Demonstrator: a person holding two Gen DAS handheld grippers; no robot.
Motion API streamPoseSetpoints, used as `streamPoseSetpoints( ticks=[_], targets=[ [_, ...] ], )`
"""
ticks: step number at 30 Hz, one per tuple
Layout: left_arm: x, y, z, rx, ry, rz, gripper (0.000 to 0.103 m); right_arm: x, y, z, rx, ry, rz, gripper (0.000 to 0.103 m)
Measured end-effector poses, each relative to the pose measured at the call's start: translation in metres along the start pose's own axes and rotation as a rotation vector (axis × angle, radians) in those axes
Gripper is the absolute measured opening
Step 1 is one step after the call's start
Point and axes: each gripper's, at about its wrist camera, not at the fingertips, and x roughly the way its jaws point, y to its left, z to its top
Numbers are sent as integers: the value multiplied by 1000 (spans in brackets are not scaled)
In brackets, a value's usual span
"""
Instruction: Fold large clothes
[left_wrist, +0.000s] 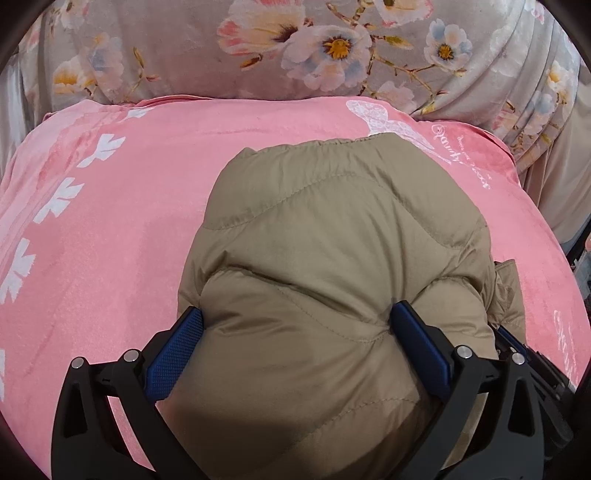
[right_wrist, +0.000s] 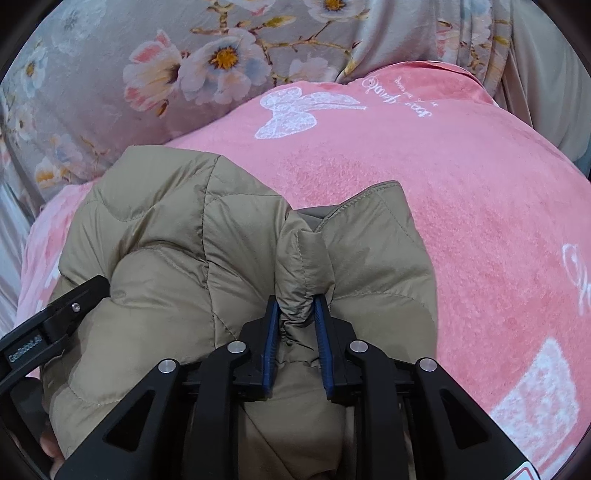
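Far left in your left wrist view: pink plush blanket with white leaf and butterfly prints (left_wrist: 147, 206), covering the whole work surface. Behind it, a grey floral-print fabric (left_wrist: 192, 51) bunched along the back edge.

Centre: the tan quilted puffer jacket (left_wrist: 332, 236) lies on the pink blanket in a thick folded bundle, long axis running away from you.

Your left gripper (left_wrist: 295, 325) straddles the near end of the bundle. Its blue textured pads (left_wrist: 177, 354) are spread wide, one against each side of the jacket, the right one pressing a dent into the padding. Can't tell whether it's actually squeezing or just resting there.

In the right wrist view, the left gripper's black body (right_wrist: 48, 325) shows at the left edge, against the jacket (right_wrist: 166, 236).

Your right gripper (right_wrist: 297, 314) is clamped on a narrow pinched ridge of jacket fabric, pads (right_wrist: 271, 332) nearly together with the fold gathered between them. Right of that: open pink blanket (right_wrist: 480, 221) with a white butterfly print.
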Motion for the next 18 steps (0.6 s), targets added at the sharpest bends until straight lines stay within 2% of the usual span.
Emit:
streamPoseSetpoints(
  ticks=[2, 6, 9, 11, 14, 16, 18],
  targets=[
    [-10, 1, -1, 17, 19, -2, 98, -18, 1, 3, 0, 21, -53, 29],
    [-57, 12, -10, 0, 36, -54, 98, -75, 12, -3, -36, -42, -7, 28],
    [-86, 11, -26, 49, 50, -51, 98, -105, 26, -21, -79, -41, 11, 28],
    [-92, 15, -42, 51, 83, -52, 98, -109, 31, -37, -87, -10, 35, 28],
    [-86, 27, -60, -2, 137, -97, 98, -101, 34, -56, -87, 11, 24, 28],
    [-79, 32, -67, -36, 158, -127, 98, -94, 32, -63, -79, 8, 19, 28],
    [-75, 33, -70, -29, 155, -122, 98, -88, 29, -67, -70, 9, 33, 28]
  ],
)
